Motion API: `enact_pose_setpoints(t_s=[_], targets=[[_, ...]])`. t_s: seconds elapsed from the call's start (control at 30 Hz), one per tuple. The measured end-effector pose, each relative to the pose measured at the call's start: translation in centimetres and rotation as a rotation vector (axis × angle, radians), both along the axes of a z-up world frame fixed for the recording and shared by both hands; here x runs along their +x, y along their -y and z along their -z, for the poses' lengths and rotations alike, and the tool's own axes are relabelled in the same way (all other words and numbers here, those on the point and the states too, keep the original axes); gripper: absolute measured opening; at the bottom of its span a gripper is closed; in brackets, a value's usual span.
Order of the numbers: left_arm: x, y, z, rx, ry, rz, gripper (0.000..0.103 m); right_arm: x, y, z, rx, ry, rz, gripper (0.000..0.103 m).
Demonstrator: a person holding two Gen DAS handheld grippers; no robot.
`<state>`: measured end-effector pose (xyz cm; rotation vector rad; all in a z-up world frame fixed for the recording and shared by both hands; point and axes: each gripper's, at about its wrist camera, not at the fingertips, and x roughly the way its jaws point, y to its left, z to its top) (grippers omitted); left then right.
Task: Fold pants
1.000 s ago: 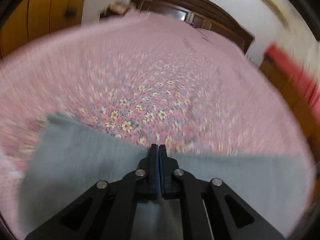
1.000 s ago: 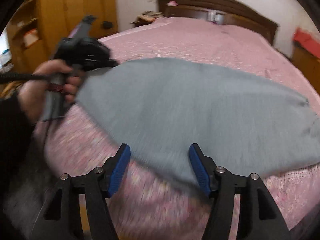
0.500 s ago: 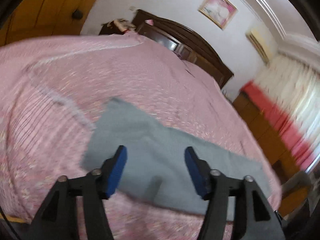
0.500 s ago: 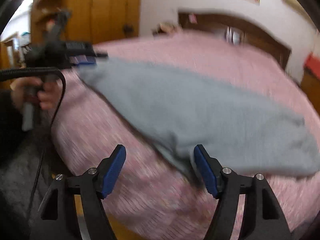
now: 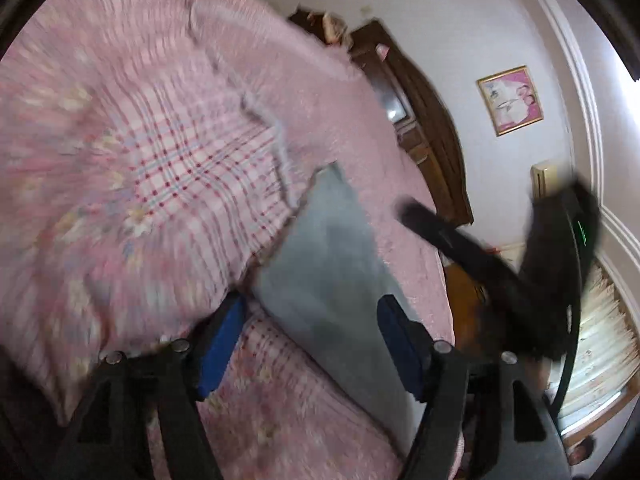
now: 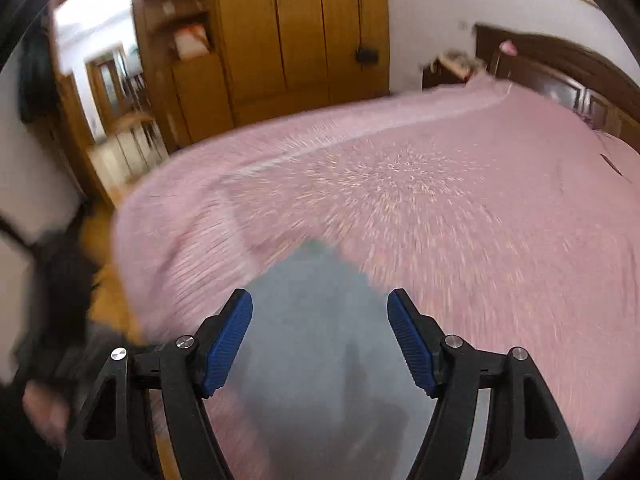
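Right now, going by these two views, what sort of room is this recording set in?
A bedroom in a home, most likely. A large bed with a pink bedspread fills both views, with a dark wooden headboard at its far end, and a tall wooden wardrobe stands by the wall.

Two handheld grippers, each with matte black angular arms and triangular cut-outs. Left gripper point(image 5: 310, 344): ridged blue pads point(image 5: 218, 354) on the inner faces, round silver screws point(image 5: 181, 346) at the pivots. Right gripper point(image 6: 320, 336): same build, blue ribbed pads point(image 6: 230, 344), silver screws point(image 6: 453, 341). From the left wrist view, blurred black body with a green light point(image 5: 581, 236) and a black cable point(image 5: 572, 340).
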<state>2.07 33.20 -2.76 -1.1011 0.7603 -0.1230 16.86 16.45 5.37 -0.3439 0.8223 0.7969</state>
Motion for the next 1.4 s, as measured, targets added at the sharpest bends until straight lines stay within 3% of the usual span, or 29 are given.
enact_pose_setpoints(t_s=[0.07, 0.1, 0.13, 0.17, 0.2, 0.23, 0.27, 0.33, 0.37, 0.43, 0.5, 0.6, 0.73, 0.87, 0.93, 1.2, 1.4], targets=[[1.1, -0.8, 0.4, -0.054, 0.025, 0.003, 0.07, 4.5, -4.1, 2.2, -0.164, -0.073, -0.034, 0.072], [1.5, -1.0, 0.3, -0.061, 0.044, 0.019, 0.061, 6.2, -5.3, 3.6, -0.222, -0.142, -0.061, 0.072], [1.7, -1.2, 0.2, -0.057, 0.049, 0.027, 0.047, 7.8, -6.3, 5.0, -0.265, -0.22, -0.094, 0.072], [2.0, -1.3, 0.6, -0.065, 0.035, 0.034, 0.013, 9.0, -6.8, 6.0, -0.298, -0.271, -0.121, 0.072], [2.3, -1.5, 1.1, -0.099, 0.018, 0.048, 0.006, 9.4, -7.4, 6.8, -0.33, -0.279, -0.146, 0.071], [2.4, -1.7, 1.5, -0.128, 0.016, 0.045, 0.006, 9.6, -7.9, 7.0, -0.345, -0.275, -0.168, 0.06], [2.4, -1.8, 1.5, -0.132, 0.022, 0.044, 0.007, 9.4, -8.5, 7.1, -0.357, -0.265, -0.214, 0.04], [2.3, -1.9, 1.1, -0.121, 0.032, 0.046, 0.006, 8.2, -9.0, 6.5, -0.345, -0.238, -0.289, 0.012], [2.2, -1.8, 0.8, -0.105, 0.029, 0.044, 0.006, 7.9, -9.0, 6.3, -0.345, -0.218, -0.299, 0.009], [2.2, -1.4, 0.0, -0.029, 0.017, 0.031, 0.005, 7.3, -8.9, 5.7, -0.333, -0.176, -0.296, 0.006], [2.2, -0.1, -2.0, 0.12, 0.026, 0.03, 0.005, 6.9, -8.1, 4.7, -0.297, -0.167, -0.276, 0.006], [1.5, 2.6, -5.6, 0.344, 0.085, 0.024, 0.005, 6.3, -4.6, 1.7, -0.165, -0.191, -0.212, 0.005], [1.2, 6.5, -9.1, 0.482, 0.13, 0.057, 0.005, 6.2, -0.1, -2.1, 0.023, -0.177, -0.15, 0.005], [1.2, 11.1, -11.6, 0.579, 0.166, 0.107, 0.005, 4.3, 4.7, -4.8, 0.196, -0.185, -0.072, 0.005], [1.3, 12.9, -12.4, 0.587, 0.176, 0.117, 0.005, 4.1, 8.1, -5.5, 0.273, -0.195, -0.034, 0.005], [3.1, 24.3, -16.5, 0.706, 0.238, 0.233, 0.005, 3.0, 18.1, -7.4, 0.412, -0.158, 0.05, 0.005], [3.8, 33.3, -17.8, 0.787, 0.29, 0.357, 0.005, 2.2, 27.7, -8.0, 0.511, -0.155, 0.141, 0.005]])
